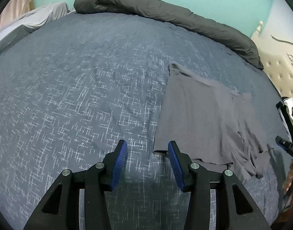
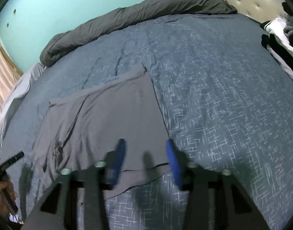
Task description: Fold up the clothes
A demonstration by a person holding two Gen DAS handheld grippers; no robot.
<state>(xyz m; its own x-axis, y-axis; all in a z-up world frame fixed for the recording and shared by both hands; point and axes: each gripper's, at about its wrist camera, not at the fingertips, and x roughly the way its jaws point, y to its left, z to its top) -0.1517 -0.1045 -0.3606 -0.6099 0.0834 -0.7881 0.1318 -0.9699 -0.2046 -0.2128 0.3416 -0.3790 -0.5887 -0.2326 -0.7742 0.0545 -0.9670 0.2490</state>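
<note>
Left tool [image 1: 147, 146] empty, grey garment [image 1: 207, 122] just right of it

I count one grey garment [image 1: 204, 118] laid flat on my bed's one blue patterned cover [image 1: 79, 88], one rolled dark grey duvet [image 1: 165, 15] along its far edge, one heap of black-and-white clothes [image 2: 280, 32] at its headboard-side edge, and my two grippers: left [image 1: 147, 149], right [image 2: 145, 149].
</note>
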